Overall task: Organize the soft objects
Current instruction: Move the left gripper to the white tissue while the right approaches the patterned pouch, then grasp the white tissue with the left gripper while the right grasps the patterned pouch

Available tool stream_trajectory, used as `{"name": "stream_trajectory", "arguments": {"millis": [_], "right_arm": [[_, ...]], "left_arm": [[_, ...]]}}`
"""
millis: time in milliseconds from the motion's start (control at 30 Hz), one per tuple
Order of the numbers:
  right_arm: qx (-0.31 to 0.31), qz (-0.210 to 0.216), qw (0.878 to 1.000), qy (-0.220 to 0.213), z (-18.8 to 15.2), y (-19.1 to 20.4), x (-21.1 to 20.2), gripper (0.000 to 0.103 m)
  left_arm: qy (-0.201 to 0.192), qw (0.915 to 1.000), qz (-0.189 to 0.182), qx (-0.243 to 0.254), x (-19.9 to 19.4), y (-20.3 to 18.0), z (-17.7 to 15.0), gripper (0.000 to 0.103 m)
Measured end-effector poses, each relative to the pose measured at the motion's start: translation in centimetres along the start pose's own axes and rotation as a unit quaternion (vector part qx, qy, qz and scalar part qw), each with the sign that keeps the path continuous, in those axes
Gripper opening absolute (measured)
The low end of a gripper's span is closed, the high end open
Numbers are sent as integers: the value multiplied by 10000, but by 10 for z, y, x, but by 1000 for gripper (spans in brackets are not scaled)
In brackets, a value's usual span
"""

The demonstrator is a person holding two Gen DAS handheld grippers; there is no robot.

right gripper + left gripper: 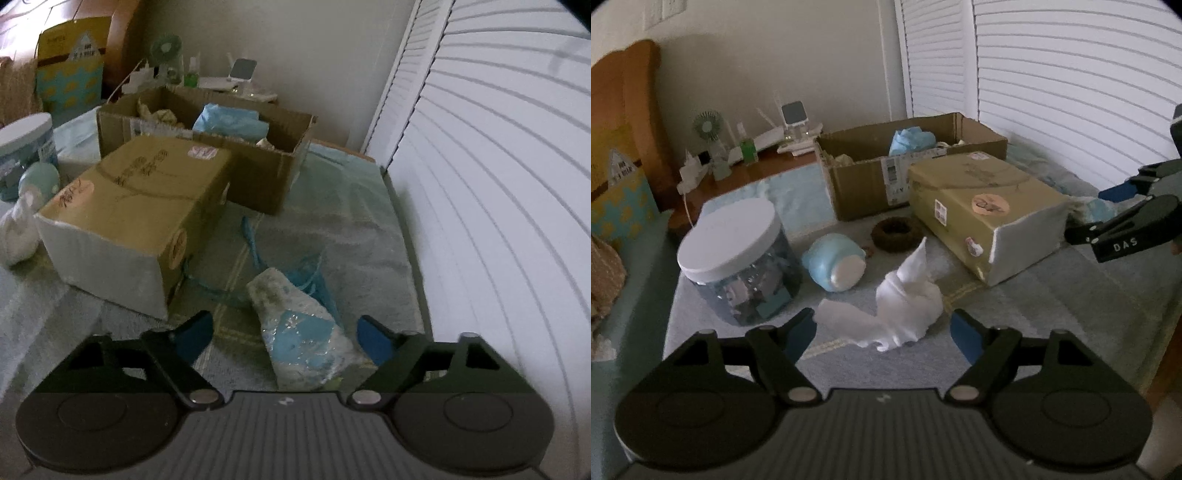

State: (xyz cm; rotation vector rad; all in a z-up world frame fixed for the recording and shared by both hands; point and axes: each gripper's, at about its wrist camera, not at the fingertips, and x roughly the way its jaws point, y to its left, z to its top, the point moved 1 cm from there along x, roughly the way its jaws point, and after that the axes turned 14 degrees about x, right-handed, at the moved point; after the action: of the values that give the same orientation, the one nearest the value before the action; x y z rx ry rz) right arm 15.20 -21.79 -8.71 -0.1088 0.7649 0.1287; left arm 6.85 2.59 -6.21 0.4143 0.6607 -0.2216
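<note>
White cloth [905, 306] lies ungripped between the spread left gripper [884, 330]; right gripper [284, 338], marked "DAS", straddles a blue-patterned packet [303, 339] without pinching it.

White cloth [905, 295]: crumpled, lying on pale towel-like cover, one corner standing up in peak, flat tail trailing toward camera. Sitting just beside yellow tissue pack.
Crinkly plastic packet [299, 332]: pale with blue patches, shiny, lying tilted on cover, narrow end pointing away; thin blue strands spreading behind it.
Blue bundle [911, 139]: light blue, bunched, sitting inside open cardboard box [864, 192] at back, top showing above rim.
</note>
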Motion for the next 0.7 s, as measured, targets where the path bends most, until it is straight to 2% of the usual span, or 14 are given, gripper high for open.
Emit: {"name": "stream_trajectory", "arguments": {"millis": [133,300,433,500,567,700], "right_arm": [[91,29,10000,5,1,-1,-2,64],[236,63,9997,72,2,-6,0,61],[245,59,9997,75,2,-6,-1,61],[237,53,9997,74,2,-6,-1,61],[253,47,9996,76,3,-6,-1,60],[315,10,9995,81,5,-8,-2,53]], "left_arm": [[-92,9997,63,195,0,-5,5,82],[-140,9985,12,536,12,-12,11,82],[-59,9966,-46,816,26,-15,14,66],[9,9962,-159,860,32,-15,13,65],[24,9957,-249,894,36,-15,12,58],[41,9951,-356,920,37,-14,12,44]]}}
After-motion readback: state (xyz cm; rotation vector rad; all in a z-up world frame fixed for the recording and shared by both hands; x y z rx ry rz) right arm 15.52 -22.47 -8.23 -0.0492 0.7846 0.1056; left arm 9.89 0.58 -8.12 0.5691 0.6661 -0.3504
